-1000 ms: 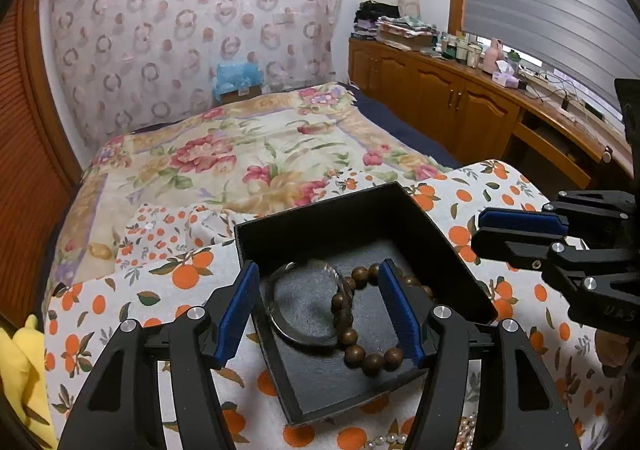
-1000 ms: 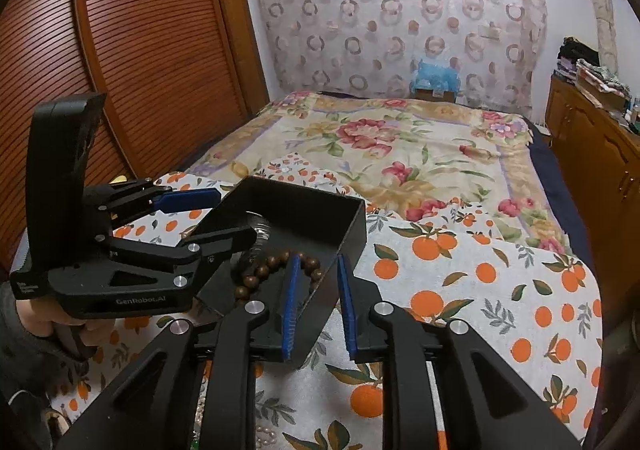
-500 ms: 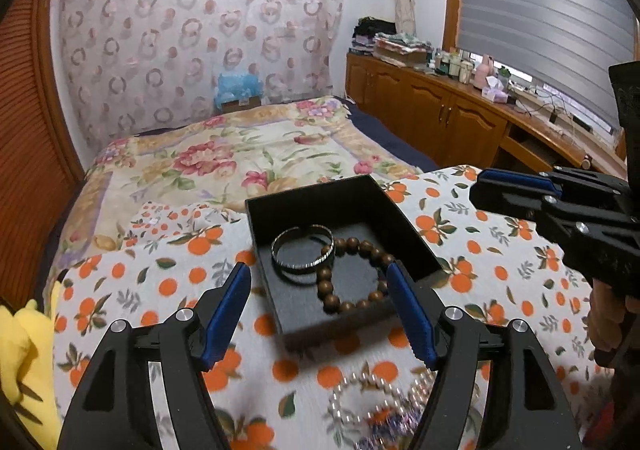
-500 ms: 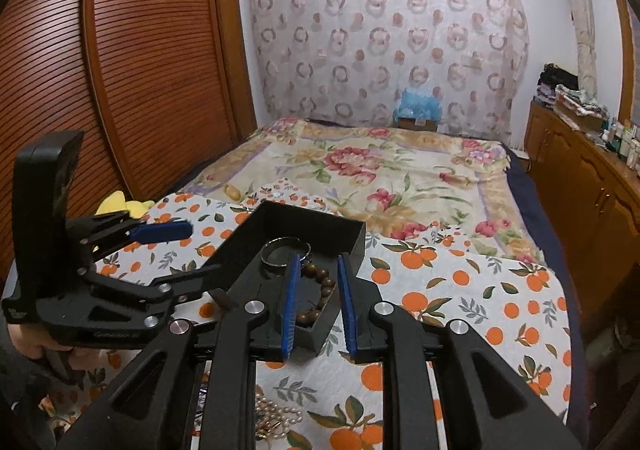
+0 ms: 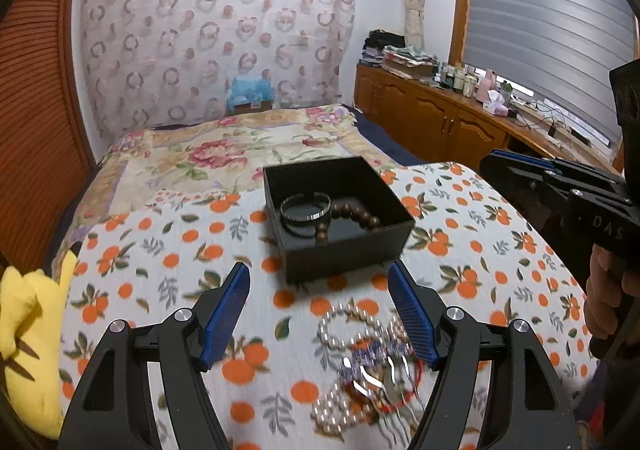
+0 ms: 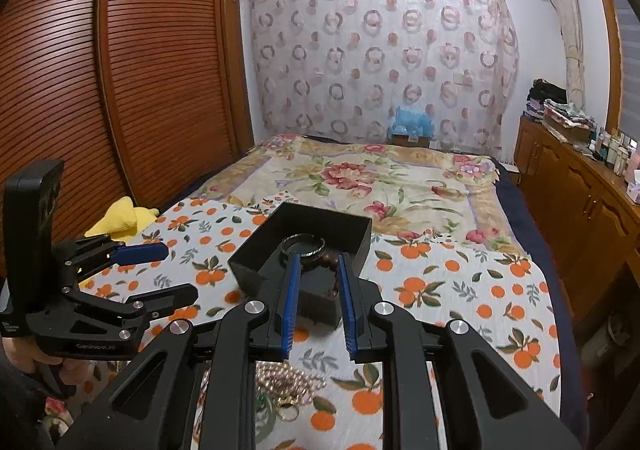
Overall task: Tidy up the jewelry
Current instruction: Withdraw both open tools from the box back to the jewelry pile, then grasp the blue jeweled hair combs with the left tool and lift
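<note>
A black open box (image 5: 384, 246) (image 6: 256, 262) stands on the orange-print cloth. In it lie a silver bangle (image 5: 306, 206) (image 6: 302, 244) and a brown wooden bead bracelet (image 5: 354, 216). Nearer to me is a loose heap of jewelry (image 5: 360, 354) (image 6: 286, 380) with pearl strands and metal pieces. My left gripper (image 5: 319, 270) (image 6: 178, 270) hangs wide open, short of the box and above the heap, with nothing in it. My right gripper (image 6: 319, 262) (image 5: 496, 162) is to the right of the box, its jaws a narrow gap apart and empty.
The orange-print cloth (image 5: 160, 250) covers the near end of a bed with a floral spread (image 6: 360, 178). A yellow cloth (image 5: 28, 330) lies at the left edge. Louvred wardrobe doors (image 6: 120, 70) stand to the left, and wooden cabinets (image 5: 440, 122) with bottles to the right.
Both grippers have drawn back from the box, which now looks smaller and farther. The left jaws have widened. The jewelry heap has come into view; bangle and beads stay in the box.
</note>
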Available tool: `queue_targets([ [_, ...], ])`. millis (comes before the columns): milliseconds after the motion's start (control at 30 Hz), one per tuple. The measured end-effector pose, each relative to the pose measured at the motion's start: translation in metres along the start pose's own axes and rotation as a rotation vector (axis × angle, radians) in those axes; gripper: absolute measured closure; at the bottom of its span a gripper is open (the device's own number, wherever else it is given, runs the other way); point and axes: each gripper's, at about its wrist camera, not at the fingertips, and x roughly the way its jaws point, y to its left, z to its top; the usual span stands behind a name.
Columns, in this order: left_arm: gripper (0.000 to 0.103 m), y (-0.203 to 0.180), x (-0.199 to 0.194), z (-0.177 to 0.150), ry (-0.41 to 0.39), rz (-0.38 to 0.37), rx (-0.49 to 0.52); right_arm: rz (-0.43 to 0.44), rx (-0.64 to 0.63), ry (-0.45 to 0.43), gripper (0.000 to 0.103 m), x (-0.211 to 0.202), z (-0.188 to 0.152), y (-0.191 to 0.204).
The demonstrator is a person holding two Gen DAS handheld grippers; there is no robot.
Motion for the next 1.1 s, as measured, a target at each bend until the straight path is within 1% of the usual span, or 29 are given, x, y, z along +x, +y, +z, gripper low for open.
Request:
queue_targets([
  [67, 0.034, -0.001, -0.004, -0.01, 0.002, 0.001, -0.001, 0.0, 0.003, 0.0, 0.081, -0.005, -0.009, 0.003],
  [100, 0.034, -0.002, -0.006, -0.014, 0.004, 0.001, -0.002, -0.002, 0.006, 0.001, 0.075, -0.007, -0.013, 0.003],
  [167, 0.034, -0.001, -0.009, -0.025, 0.013, -0.001, -0.007, -0.008, 0.012, 0.006, 0.07, -0.009, -0.02, 0.004],
  [433, 0.034, -0.001, -0.017, -0.056, 0.036, -0.013, -0.023, -0.022, 0.028, 0.043, 0.069, -0.018, -0.053, 0.006],
  [533, 0.034, -0.001, -0.02, -0.064, 0.047, -0.022, -0.029, -0.024, 0.032, 0.066, 0.069, -0.017, -0.064, 0.008],
  [667, 0.034, -0.004, -0.019, -0.071, 0.081, -0.043, -0.025, -0.032, 0.036, 0.099, 0.069, -0.013, -0.077, 0.009],
  [900, 0.034, -0.017, -0.006, -0.072, 0.124, -0.079, -0.001, -0.018, 0.047, 0.151, 0.069, -0.008, -0.104, 0.009],
  [1000, 0.035, -0.024, 0.006, -0.07, 0.153, -0.111, -0.003, -0.015, 0.058, 0.167, 0.069, -0.007, -0.114, 0.007],
  [1100, 0.035, -0.032, 0.021, -0.068, 0.184, -0.124, 0.003, -0.012, 0.067, 0.179, 0.069, -0.009, -0.122, 0.004],
])
